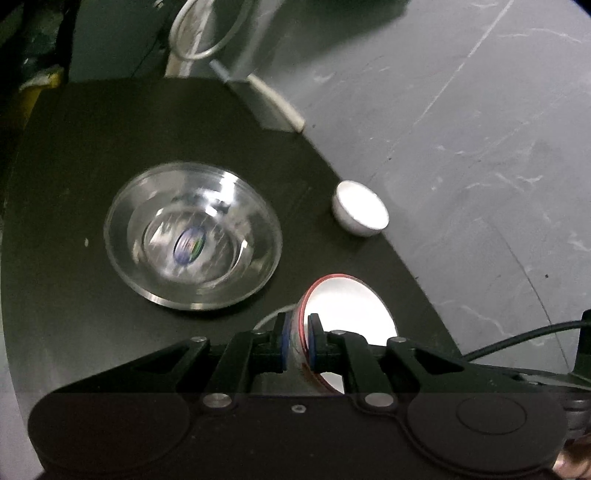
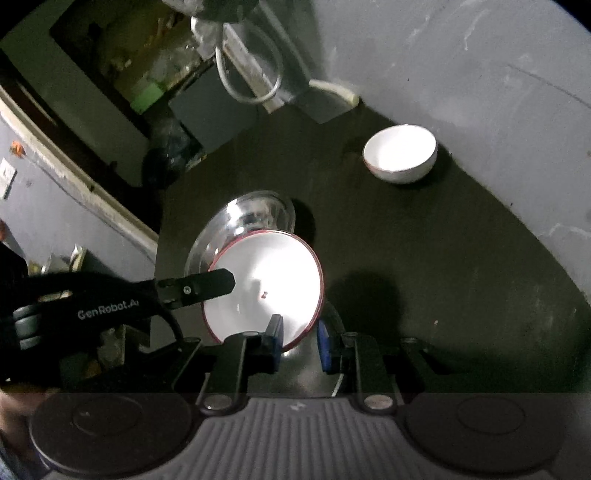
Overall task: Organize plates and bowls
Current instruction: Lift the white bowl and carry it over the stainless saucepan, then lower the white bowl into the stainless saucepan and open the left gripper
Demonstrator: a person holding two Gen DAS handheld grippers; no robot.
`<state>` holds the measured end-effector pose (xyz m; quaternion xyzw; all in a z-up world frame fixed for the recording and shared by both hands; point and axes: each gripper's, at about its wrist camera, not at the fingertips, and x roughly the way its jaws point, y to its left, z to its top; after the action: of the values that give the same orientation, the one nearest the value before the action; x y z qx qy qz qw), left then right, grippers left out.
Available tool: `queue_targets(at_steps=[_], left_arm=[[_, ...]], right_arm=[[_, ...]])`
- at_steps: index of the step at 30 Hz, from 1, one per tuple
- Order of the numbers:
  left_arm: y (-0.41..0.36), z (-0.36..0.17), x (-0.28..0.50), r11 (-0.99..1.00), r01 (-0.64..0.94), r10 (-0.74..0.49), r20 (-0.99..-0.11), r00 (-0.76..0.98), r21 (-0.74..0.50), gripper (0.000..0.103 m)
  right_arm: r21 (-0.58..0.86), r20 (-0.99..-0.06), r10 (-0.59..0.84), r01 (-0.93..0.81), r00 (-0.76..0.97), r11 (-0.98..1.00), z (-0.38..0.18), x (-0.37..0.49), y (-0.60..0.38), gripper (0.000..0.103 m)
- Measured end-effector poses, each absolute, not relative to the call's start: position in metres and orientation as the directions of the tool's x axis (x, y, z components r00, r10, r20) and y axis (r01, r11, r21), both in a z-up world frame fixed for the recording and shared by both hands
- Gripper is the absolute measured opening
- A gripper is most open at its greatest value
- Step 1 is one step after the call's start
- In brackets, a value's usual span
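Observation:
A white red-rimmed bowl [image 1: 347, 306] is pinched at its rim by my left gripper [image 1: 298, 341], which is shut on it and holds it tilted above the dark table [image 1: 92, 147]. The same bowl [image 2: 269, 284] shows in the right wrist view, just in front of a glass bowl [image 2: 255, 218]. The left gripper's black finger [image 2: 199, 286] reaches over its rim there. The glass bowl [image 1: 192, 240] stands on the table to the left of the held bowl. My right gripper [image 2: 299, 343] is open, its jaws on either side of the held bowl's near edge. A small white bowl [image 1: 360, 212] [image 2: 400, 153] stands near the table's far edge.
The grey floor [image 1: 461, 110] lies past the table's curved edge. A white cable loop [image 1: 207, 33] and a white tube [image 1: 277, 99] lie beyond the far edge. Clutter and a dark cabinet [image 2: 110, 55] stand at the far left.

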<state>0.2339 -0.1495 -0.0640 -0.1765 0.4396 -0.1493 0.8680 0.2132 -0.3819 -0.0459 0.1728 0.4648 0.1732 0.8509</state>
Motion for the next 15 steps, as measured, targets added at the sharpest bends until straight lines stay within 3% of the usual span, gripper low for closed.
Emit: queue_targets(at_steps=[15], left_arm=[[-0.143,-0.079,0.223,0.906,0.055,-0.387,-0.767,0.512,-0.42,0.01]], right_arm=[[0.419,-0.793,0.447,-0.161,0.414,0.894,-0.055,0.214,-0.365,0.023]])
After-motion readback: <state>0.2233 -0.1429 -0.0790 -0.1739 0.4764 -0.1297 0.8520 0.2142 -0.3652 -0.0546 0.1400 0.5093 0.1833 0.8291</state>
